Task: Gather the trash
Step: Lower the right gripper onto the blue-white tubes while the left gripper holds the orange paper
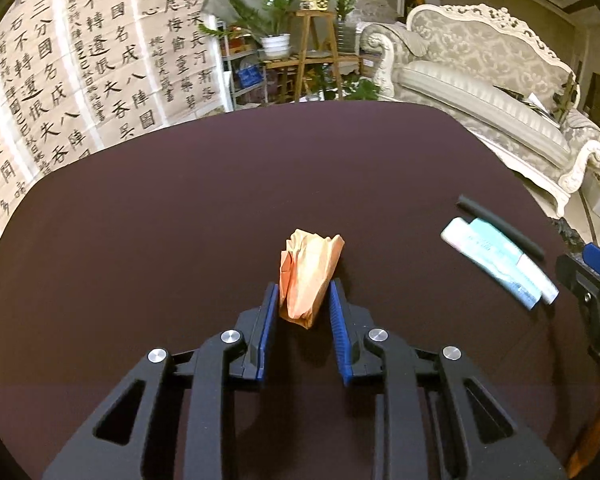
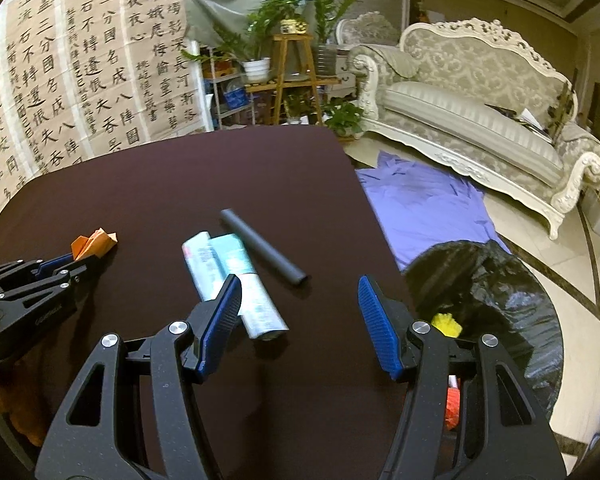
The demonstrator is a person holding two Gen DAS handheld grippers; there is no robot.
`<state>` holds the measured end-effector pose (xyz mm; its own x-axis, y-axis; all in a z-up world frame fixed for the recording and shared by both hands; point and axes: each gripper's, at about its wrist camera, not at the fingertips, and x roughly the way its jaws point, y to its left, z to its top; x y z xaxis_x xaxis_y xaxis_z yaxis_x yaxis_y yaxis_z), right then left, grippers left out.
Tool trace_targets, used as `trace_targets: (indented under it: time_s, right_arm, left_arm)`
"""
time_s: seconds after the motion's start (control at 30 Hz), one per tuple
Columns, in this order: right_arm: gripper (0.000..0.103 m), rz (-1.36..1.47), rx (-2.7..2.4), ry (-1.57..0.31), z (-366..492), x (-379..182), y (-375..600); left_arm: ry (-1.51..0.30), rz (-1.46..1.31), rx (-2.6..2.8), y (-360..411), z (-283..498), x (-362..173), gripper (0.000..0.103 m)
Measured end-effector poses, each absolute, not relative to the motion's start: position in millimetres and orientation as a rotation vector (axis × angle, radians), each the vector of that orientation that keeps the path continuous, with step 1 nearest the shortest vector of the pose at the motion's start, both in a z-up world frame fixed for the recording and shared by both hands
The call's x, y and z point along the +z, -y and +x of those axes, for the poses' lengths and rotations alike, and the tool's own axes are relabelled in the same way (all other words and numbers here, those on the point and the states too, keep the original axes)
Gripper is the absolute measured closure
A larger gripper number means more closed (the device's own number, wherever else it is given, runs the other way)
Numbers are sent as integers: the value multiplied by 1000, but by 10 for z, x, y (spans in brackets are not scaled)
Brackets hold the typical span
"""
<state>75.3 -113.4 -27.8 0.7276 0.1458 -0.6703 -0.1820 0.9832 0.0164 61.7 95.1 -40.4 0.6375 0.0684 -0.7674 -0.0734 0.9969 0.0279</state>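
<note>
A crumpled orange paper (image 1: 309, 276) lies on the dark table (image 1: 180, 220). My left gripper (image 1: 303, 300) has its blue pads on both sides of the paper's near end and is closed on it. It also shows in the right wrist view (image 2: 82, 258) with the orange paper (image 2: 94, 243). My right gripper (image 2: 300, 300) is open and empty above the table. A rolled white and teal wrapper (image 2: 232, 280) lies just beyond its left finger, and a dark tube (image 2: 264, 248) behind that. A black trash bag (image 2: 496, 300) stands off the table's right edge.
A purple cloth (image 2: 428, 208) lies on the floor beyond the bag. A white ornate sofa (image 2: 480, 112) stands at the right, plants on a wooden stand (image 2: 292, 72) at the back, calligraphy sheets (image 2: 80, 80) on the left.
</note>
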Motion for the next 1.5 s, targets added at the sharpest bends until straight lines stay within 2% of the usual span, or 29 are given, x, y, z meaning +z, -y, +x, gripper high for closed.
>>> trace_targets:
  time_s: [0.3, 0.5, 0.67, 1.5]
  right_arm:
    - [44, -97, 205, -735, 804, -245, 861]
    - [58, -70, 203, -758, 880, -231, 868]
    - [64, -102, 191, -772, 929, -277, 790]
    - [64, -145, 208, -852, 1038, -439, 619]
  left_arm:
    - [-869, -47, 148, -1323, 435, -390, 77]
    - [-865, -67, 177, -1518, 377, -400, 77]
    - [-858, -84, 185, -1600, 337, -394, 77]
    - [-859, -118, 176, -1741, 337, -407, 77]
